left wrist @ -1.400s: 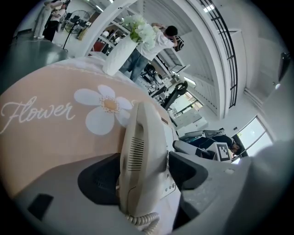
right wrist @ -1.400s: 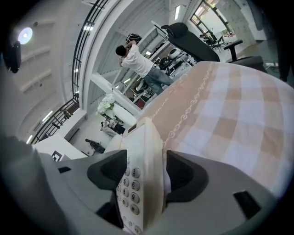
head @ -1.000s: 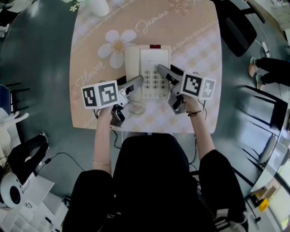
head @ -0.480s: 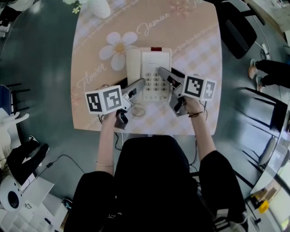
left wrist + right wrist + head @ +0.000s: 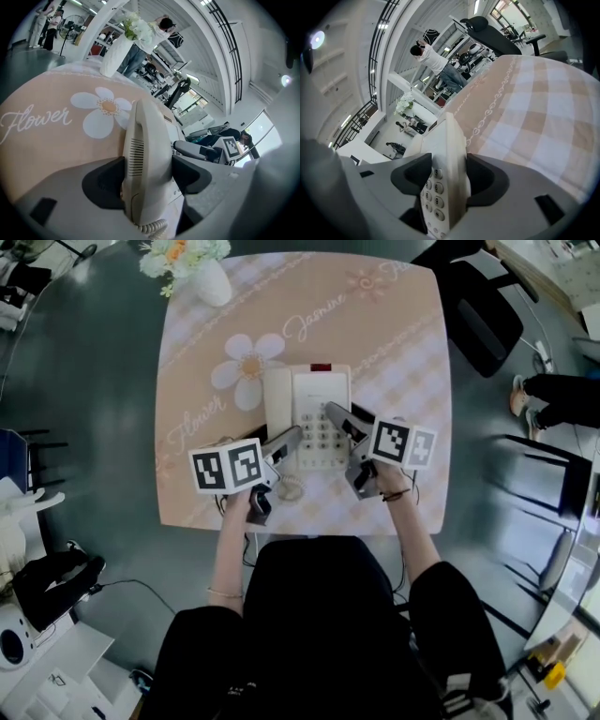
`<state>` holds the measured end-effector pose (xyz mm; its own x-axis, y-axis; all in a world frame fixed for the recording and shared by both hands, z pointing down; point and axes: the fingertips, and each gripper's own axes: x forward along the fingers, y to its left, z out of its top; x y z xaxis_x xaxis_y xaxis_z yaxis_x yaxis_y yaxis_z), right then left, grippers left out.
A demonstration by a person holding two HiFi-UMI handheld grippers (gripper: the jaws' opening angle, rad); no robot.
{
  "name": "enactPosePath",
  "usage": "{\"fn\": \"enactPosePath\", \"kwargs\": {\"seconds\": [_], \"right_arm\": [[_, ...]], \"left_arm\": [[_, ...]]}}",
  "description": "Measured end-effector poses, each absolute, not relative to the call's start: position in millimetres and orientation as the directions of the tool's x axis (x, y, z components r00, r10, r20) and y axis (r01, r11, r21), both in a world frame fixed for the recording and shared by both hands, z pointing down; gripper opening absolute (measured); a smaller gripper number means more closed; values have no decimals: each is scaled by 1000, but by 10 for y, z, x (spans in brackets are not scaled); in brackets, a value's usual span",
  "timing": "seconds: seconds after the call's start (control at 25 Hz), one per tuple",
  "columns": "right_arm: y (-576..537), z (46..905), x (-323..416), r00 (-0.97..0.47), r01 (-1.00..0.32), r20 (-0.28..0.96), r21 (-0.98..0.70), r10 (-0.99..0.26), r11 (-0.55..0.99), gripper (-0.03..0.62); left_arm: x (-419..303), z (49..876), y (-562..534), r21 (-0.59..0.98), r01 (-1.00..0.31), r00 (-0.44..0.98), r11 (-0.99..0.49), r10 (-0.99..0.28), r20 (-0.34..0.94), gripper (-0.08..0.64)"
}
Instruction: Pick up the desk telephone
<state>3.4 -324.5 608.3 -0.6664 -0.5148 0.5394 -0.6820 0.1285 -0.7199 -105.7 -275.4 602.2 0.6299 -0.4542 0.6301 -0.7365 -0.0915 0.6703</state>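
The cream desk telephone (image 5: 309, 411) sits on the peach checked tablecloth (image 5: 394, 343), with its handset (image 5: 277, 404) along its left side. My left gripper (image 5: 291, 437) comes from the lower left and is shut on the handset (image 5: 143, 140), with a dark pad against each side. In the left gripper view, my left gripper (image 5: 147, 174) has the coiled cord (image 5: 152, 228) curling out below it. My right gripper (image 5: 335, 415) clamps the phone's right edge. The right gripper view shows the keypad (image 5: 433, 192) beside my right gripper (image 5: 449, 180).
A white vase of flowers (image 5: 195, 266) stands at the table's far left corner. The coiled cord (image 5: 287, 489) lies near the front edge. A black office chair (image 5: 483, 310) is at the far right. Someone's legs (image 5: 558, 395) and metal chair frames (image 5: 544, 474) are on the right.
The head view has shifted, so the table sits lower in the picture and the vase has come into sight. Both grippers stay at the telephone; the left marker cube has rolled slightly.
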Motion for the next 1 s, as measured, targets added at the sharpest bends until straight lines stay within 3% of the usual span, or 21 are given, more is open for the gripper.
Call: {"fn": "enactPosePath", "kwargs": {"seconds": [1.0], "right_arm": [[-3094, 5275, -3, -677, -671, 463, -708, -572, 221, 216]], "left_arm": [[-1089, 5261, -2561, 633, -760, 600, -145, -530, 599, 302]]}}
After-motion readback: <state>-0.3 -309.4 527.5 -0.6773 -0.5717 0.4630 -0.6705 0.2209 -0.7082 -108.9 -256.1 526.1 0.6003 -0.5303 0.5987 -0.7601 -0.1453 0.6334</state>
